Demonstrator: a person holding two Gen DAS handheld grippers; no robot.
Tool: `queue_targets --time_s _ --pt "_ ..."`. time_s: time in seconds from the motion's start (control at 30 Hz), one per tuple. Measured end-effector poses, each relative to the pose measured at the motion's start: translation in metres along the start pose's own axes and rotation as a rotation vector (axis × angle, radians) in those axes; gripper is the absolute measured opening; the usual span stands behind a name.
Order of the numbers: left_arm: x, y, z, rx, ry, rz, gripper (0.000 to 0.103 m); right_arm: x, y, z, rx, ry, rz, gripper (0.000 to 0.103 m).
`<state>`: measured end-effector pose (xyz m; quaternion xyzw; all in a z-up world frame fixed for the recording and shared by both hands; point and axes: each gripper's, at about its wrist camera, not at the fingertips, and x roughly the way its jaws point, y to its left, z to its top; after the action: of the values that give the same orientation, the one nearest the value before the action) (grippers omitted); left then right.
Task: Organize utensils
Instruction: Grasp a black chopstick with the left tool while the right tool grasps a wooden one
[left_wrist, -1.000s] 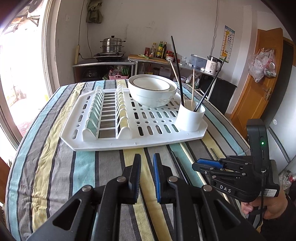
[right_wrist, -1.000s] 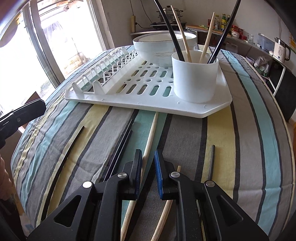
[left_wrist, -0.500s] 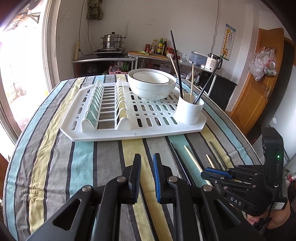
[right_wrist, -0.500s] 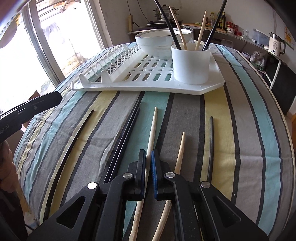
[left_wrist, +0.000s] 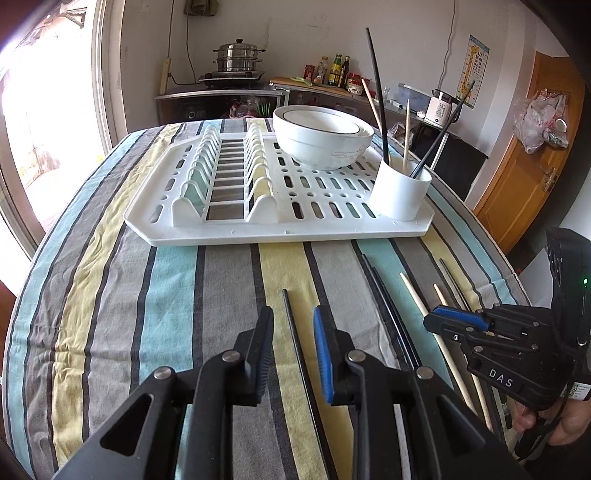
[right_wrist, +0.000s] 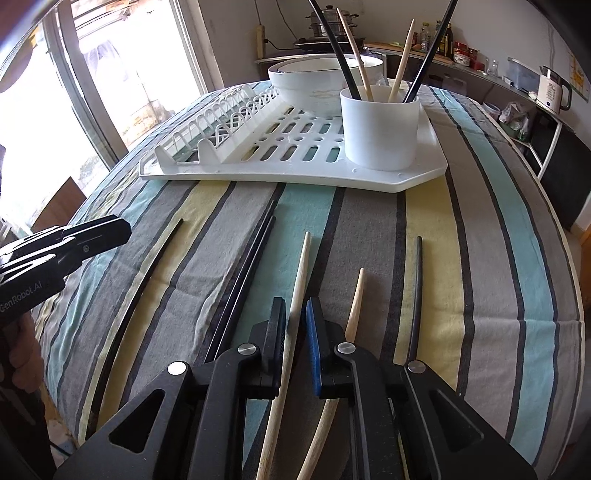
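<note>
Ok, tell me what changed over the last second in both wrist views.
Both grippers drew back from the white plastic drying rack. The left gripper, jaws opening, now straddles a black chopstick; the right gripper, opening, straddles a pale wooden chopstick. White cup, bowls and loose chopsticks stayed.

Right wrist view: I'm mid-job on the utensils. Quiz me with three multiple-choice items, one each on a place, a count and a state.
1. Where does the white cup stand?
A. on the stove
B. on a front corner of the dish rack
C. on the floor

2. How many chopsticks stand in it?
A. two
B. four
C. six

3. How do the two bowls sit?
A. nested, upright
B. upside down
C. side by side

Answers:
1 B: its base rests on the rack's slotted tray.
2 B: two black and two wooden ones rise from its mouth.
3 A: one rim shows inside the other, both openings up.
</note>
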<state>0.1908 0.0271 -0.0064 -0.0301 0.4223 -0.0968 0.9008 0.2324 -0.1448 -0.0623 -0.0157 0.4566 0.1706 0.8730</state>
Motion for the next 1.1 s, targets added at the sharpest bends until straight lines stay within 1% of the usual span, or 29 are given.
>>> queue_targets --time_s 0.13,0.33,0.47,0.5,0.53,0.73,0.77,0.83,0.87,0.93,0.97,1.03,1.1 --pt "0.017 0.003 -0.001 -0.015 0.057 0.002 0.024 0.007 0.004 0.01 -0.03 0.012 -0.015 0.012" --pt "0.035 0.005 -0.002 -0.036 0.119 0.025 0.024 0.016 0.007 0.023 -0.059 0.028 -0.038 0.012" --pt "0.038 0.003 0.002 -0.029 0.118 0.038 0.024 0.019 0.009 0.027 -0.066 0.033 -0.052 0.011" --pt "0.039 0.002 0.002 -0.023 0.119 0.044 0.024 0.019 0.009 0.027 -0.071 0.033 -0.06 0.01" --pt "0.04 0.0 0.004 -0.012 0.121 0.053 0.024 0.019 0.009 0.027 -0.075 0.033 -0.068 0.006" --pt "0.046 -0.014 0.006 0.069 0.123 0.109 0.024 0.019 0.004 0.029 -0.048 0.03 -0.037 0.005" --pt "0.046 -0.015 0.006 0.074 0.12 0.116 0.022 0.018 0.003 0.029 -0.039 0.027 -0.028 0.005" --pt "0.047 -0.015 0.008 0.077 0.118 0.121 0.014 0.013 0.001 0.03 -0.03 0.012 -0.016 0.005" --pt "0.047 -0.015 0.008 0.076 0.121 0.117 0.007 0.01 0.001 0.03 -0.027 0.004 -0.013 0.005" --pt "0.046 -0.012 0.01 0.06 0.13 0.085 0.006 0.004 0.0 0.031 -0.022 -0.011 -0.004 0.005" --pt "0.045 -0.012 0.011 0.057 0.129 0.081 0.006 -0.001 -0.001 0.031 -0.021 -0.022 0.001 0.005" --pt "0.04 -0.012 0.012 0.058 0.11 0.081 0.006 -0.009 0.0 0.033 -0.02 -0.044 0.005 0.005" --pt "0.032 -0.011 0.015 0.051 0.093 0.064 0.005 -0.019 -0.002 0.034 -0.015 -0.069 0.021 0.005"
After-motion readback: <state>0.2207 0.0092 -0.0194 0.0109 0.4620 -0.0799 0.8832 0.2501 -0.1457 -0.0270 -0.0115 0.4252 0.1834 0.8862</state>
